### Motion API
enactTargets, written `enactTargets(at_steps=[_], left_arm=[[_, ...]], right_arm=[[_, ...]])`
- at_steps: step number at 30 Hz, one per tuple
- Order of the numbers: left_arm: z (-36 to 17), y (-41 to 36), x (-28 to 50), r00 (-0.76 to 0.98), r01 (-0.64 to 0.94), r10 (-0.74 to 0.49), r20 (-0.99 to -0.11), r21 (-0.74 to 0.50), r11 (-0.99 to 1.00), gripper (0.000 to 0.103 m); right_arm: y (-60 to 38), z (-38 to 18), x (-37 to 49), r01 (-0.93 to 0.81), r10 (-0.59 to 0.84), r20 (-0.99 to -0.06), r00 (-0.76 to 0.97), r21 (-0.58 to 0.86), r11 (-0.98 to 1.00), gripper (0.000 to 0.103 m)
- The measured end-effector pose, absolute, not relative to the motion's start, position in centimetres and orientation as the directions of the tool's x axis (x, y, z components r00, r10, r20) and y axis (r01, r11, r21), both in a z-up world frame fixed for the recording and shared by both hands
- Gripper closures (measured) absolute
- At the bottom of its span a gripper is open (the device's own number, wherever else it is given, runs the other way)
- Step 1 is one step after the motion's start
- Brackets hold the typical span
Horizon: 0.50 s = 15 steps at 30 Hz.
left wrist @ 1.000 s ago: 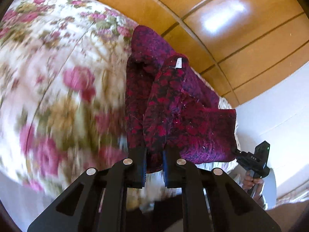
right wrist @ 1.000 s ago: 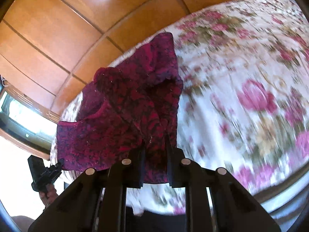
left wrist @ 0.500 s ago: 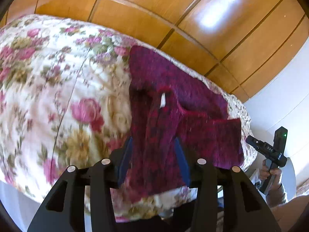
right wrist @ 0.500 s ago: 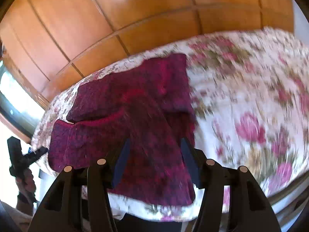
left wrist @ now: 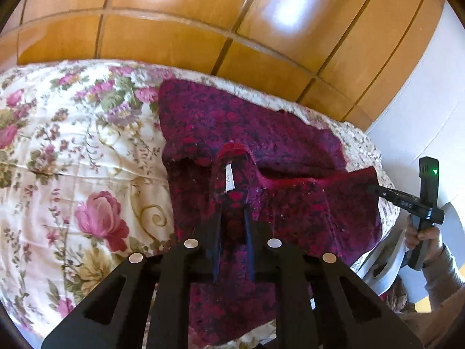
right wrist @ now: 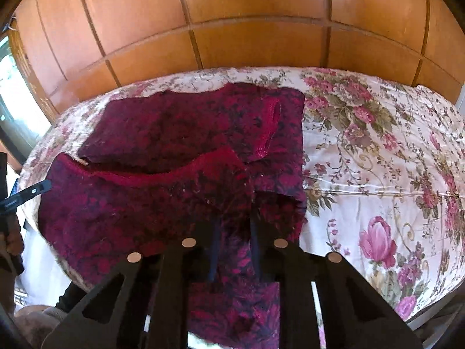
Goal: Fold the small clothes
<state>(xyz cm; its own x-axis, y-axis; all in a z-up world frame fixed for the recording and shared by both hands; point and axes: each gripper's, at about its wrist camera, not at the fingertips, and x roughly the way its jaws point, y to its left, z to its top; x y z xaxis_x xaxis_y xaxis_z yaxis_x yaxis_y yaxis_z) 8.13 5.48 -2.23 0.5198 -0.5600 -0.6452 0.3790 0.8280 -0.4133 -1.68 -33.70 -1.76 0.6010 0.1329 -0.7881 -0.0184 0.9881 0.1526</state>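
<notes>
A dark red patterned garment [left wrist: 261, 133] lies on the floral bedspread [left wrist: 72, 160], partly folded over itself, with a white label [left wrist: 229, 176] showing. It also shows in the right wrist view [right wrist: 180, 133]. My left gripper [left wrist: 232, 218] is open, its fingers apart over the garment's near part. My right gripper [right wrist: 232, 221] is open too, its fingers apart over the near edge of the cloth. Neither holds the fabric. The right gripper also shows at the right of the left wrist view [left wrist: 418, 200].
A wooden panelled headboard [right wrist: 232, 29] rises behind the bed. The bedspread [right wrist: 377, 160] spreads wide to the right of the garment. A white wall [left wrist: 421, 101] stands at the far right. A bright window [right wrist: 8, 93] is at the left.
Both grippers were shut on the garment and held it up; they have opened and let it drop flat on the bed, then narrowed a little while pulling back.
</notes>
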Motion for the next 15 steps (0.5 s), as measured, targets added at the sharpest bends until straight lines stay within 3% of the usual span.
enactTargets(at_steps=[9, 15], left_arm=[[2.3, 7.7, 7.6, 0.618, 0.382, -0.589, -0.521, -0.456, 0.804, 0.091], [3.2, 6.7, 12.9, 0.672, 0.349, -0.536, -0.511, -0.420, 0.838, 0.092]], right_arm=[[-35.1, 3.7, -2.7, 0.000, 0.188, -0.695, 0.694, 0.262, 0.965, 0.088], [-36.5, 4.6, 2.6, 0.034, 0.165, -0.658, 0.735, 0.279, 0.960, 0.088]])
